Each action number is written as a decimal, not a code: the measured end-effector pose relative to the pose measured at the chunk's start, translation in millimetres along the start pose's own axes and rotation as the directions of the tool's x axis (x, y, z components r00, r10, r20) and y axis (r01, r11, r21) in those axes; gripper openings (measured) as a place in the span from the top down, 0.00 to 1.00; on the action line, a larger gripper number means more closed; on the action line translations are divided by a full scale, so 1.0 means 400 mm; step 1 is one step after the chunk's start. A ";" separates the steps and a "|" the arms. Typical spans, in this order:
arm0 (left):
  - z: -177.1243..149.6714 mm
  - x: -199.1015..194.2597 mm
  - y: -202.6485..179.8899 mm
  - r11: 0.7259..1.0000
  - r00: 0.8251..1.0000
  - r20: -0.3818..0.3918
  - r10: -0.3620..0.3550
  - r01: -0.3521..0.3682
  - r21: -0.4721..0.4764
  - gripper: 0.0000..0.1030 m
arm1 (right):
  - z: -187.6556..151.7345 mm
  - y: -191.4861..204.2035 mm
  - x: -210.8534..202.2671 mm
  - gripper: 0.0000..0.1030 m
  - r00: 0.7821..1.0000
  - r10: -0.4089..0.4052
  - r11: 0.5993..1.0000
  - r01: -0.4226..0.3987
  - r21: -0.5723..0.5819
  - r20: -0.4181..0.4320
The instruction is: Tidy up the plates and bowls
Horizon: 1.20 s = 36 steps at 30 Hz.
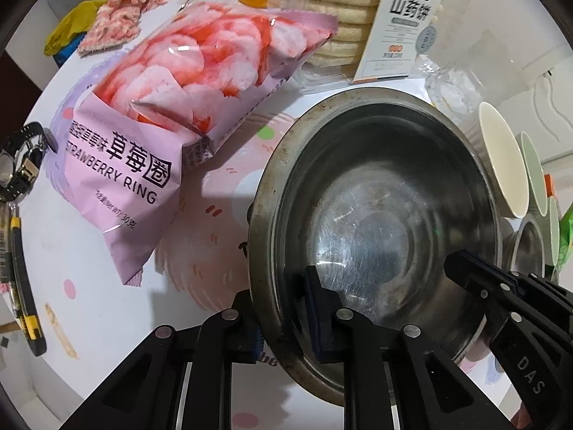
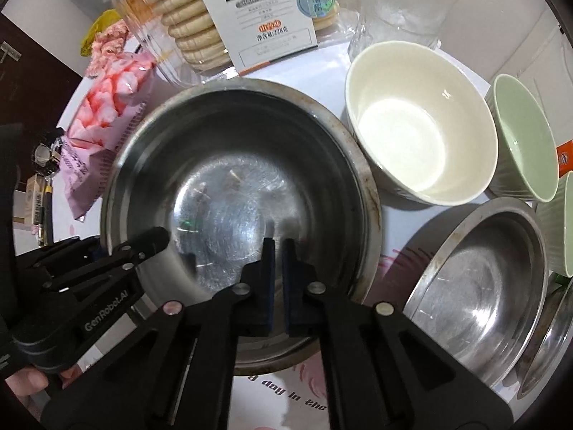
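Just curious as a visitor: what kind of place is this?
Probably a home dining table: steel bowl, cream bowl and a strawberry-ring snack bag sit on a printed tablecloth.

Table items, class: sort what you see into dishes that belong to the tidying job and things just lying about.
Belongs to the job:
large steel bowl
cream bowl
green bowl
smaller steel bowl

Just lying about:
strawberry ring snack bag
biscuit pack
wristwatch
clear glass
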<state>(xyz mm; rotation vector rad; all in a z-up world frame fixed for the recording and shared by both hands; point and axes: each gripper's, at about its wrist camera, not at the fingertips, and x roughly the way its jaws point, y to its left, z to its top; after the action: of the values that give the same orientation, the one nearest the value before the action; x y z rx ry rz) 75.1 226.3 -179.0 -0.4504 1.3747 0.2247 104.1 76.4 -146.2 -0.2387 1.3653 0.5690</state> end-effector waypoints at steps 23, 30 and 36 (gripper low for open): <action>-0.003 -0.057 0.064 1.000 1.000 0.019 -0.004 0.004 0.019 0.85 | -0.012 -0.107 -0.040 0.71 0.999 0.000 0.990 -0.006 0.141 0.041; -0.006 -0.048 0.060 1.000 1.000 0.020 0.002 -0.002 0.027 0.85 | -0.018 -0.109 -0.014 0.85 1.000 0.010 0.990 -0.011 0.139 0.009; -0.043 -0.099 0.055 0.996 0.998 0.067 -0.005 -0.001 0.086 0.85 | -0.059 -0.105 -0.066 0.86 0.999 0.009 0.988 -0.016 0.151 0.050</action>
<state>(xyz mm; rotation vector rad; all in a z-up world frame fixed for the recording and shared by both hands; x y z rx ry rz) 43.0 242.5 -146.4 -0.3698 1.3128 0.1769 102.8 23.3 -132.2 -0.0926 1.3562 0.4763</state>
